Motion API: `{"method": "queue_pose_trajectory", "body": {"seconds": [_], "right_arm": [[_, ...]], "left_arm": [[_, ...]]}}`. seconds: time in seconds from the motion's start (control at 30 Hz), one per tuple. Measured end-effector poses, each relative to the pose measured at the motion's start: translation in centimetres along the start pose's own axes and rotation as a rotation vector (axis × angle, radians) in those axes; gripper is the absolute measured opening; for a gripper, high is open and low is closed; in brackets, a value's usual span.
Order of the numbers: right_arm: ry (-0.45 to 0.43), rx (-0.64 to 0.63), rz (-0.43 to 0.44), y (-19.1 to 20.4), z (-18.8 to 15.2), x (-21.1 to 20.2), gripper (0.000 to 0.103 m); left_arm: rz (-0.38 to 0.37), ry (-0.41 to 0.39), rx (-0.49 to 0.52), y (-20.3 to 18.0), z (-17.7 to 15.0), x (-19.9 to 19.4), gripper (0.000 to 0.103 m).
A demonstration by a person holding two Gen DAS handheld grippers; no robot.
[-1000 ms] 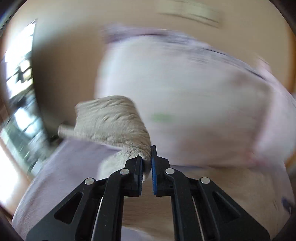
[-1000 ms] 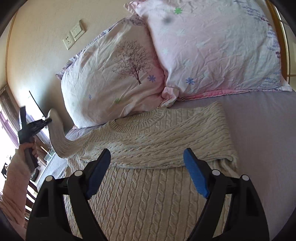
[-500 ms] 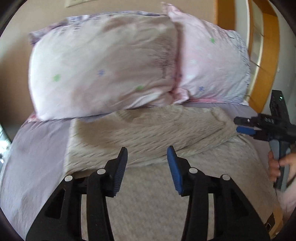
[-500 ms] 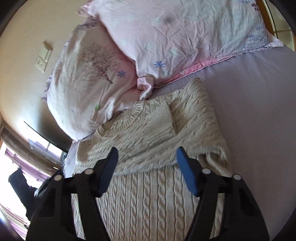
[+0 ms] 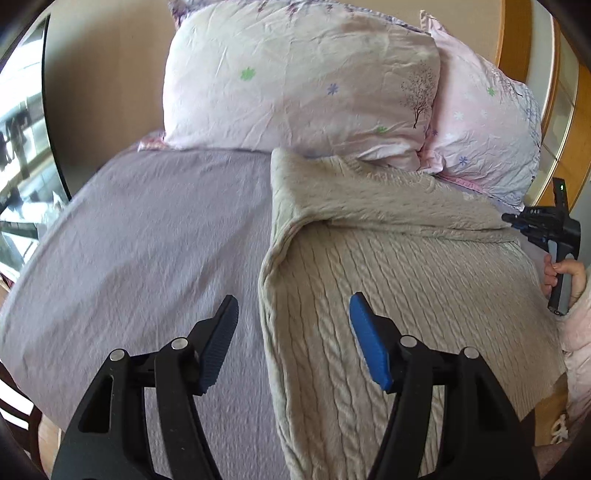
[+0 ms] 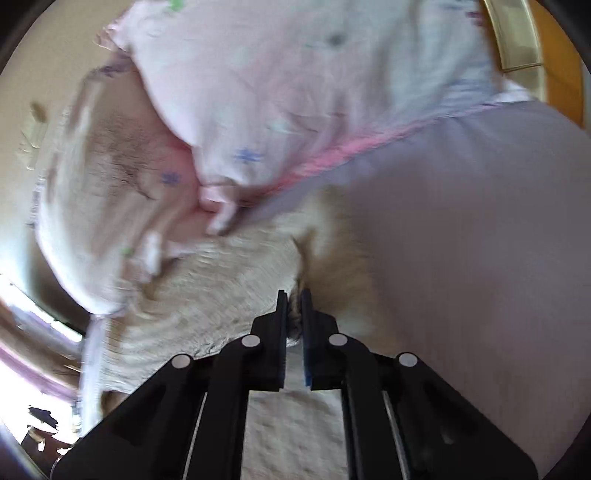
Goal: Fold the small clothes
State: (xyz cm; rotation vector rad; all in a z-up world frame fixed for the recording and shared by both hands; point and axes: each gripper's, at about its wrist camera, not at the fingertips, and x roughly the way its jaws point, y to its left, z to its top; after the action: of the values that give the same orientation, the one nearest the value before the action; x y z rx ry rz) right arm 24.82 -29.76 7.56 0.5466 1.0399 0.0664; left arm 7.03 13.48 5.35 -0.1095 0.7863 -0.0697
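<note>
The left gripper has its blue-padded fingers spread wide apart with nothing between them, and it hangs over the left edge of a beige cable-knit sweater, one finger above the bare sheet and the other above the knit. The right gripper has its fingers pressed close together on a small bunch of the sweater at its right side, the knit showing in the narrow gap between the pads. In the left wrist view the right gripper shows small at the far right edge of the sweater, its handle held in the person's hand with a pale pink cuff below it. The sweater lies flat on the lilac bed sheet, its upper part covered by folded-over knit that forms a thick band across the body, and the top edge touches the pillows. Two pale pink pillows stand against the headboard end: the larger pillow with small flowers and a tree print, and a second pillow just beside it on the right, overlapped at the seam. A wooden frame rises behind the second pillow. The right wrist view is motion-blurred, so finer detail there cannot be told.
</note>
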Motion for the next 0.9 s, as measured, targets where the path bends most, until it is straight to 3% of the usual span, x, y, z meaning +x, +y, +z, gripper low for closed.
{"method": "queue_pose_trajectory", "body": {"seconds": [0.07, 0.1, 0.13, 0.17, 0.2, 0.27, 0.33, 0.4, 0.5, 0.53, 0.6, 0.67, 0.73, 0.83, 0.9], "right_arm": [[0.046, -0.004, 0.011, -0.5, -0.7, -0.3, 0.016], [0.054, -0.013, 0.017, -0.8, -1.5, -1.3, 0.032], [0.045, -0.032, 0.018, -1.0, -2.1, -2.5, 0.06], [0.031, -0.055, 0.01, -1.3, -2.8, -3.8, 0.068], [0.007, -0.082, -0.002, -1.8, -3.9, -5.6, 0.069], [0.022, -0.108, -0.022, -3.1, -5.9, -7.9, 0.066], [0.071, -0.086, -0.008, -4.6, -7.4, -9.0, 0.05], [0.128, -0.069, 0.011, -6.3, -9.3, -9.9, 0.041], [0.16, -0.078, 0.075, -7.5, -12.3, -11.8, 0.037], [0.172, -0.084, 0.108, -7.5, -13.3, -12.4, 0.03], [0.222, -0.098, 0.208, -7.6, -15.4, -13.3, 0.028], [0.246, -0.112, 0.275, -7.7, -17.1, -13.8, 0.008], [0.289, -0.113, 0.333, -7.6, -18.4, -13.9, 0.007], [0.223, -0.077, 0.403, -7.4, -17.5, -15.0, 0.007], [0.12, -0.038, 0.487, -7.3, -15.3, -16.6, 0.007]], "left_arm": [[-0.054, 0.043, -0.026, 0.4, -0.8, 0.3, 0.064], [-0.075, 0.06, -0.036, 0.5, -1.4, 0.4, 0.064], [-0.088, 0.069, -0.04, 0.6, -1.7, 0.4, 0.064], [-0.107, 0.077, -0.047, 0.7, -2.3, 0.2, 0.064], [-0.122, 0.082, -0.054, 0.9, -2.8, 0.0, 0.064], [-0.161, 0.101, -0.072, 1.2, -3.9, -0.4, 0.064], [-0.194, 0.129, -0.085, 1.2, -4.9, -0.5, 0.062], [-0.199, 0.124, -0.071, 0.8, -5.9, -1.1, 0.062], [-0.229, 0.12, -0.061, 0.3, -7.1, -2.1, 0.055], [-0.238, 0.119, -0.06, 0.2, -7.5, -2.4, 0.049], [-0.251, 0.122, -0.055, -0.2, -8.4, -3.1, 0.037], [-0.277, 0.132, -0.076, -0.2, -9.1, -3.5, 0.017], [-0.301, 0.15, -0.099, -0.2, -9.5, -3.6, 0.009], [-0.319, 0.151, -0.113, -0.1, -8.8, -3.5, 0.007], [-0.359, 0.109, -0.161, 0.9, -6.7, -3.8, 0.007]]}}
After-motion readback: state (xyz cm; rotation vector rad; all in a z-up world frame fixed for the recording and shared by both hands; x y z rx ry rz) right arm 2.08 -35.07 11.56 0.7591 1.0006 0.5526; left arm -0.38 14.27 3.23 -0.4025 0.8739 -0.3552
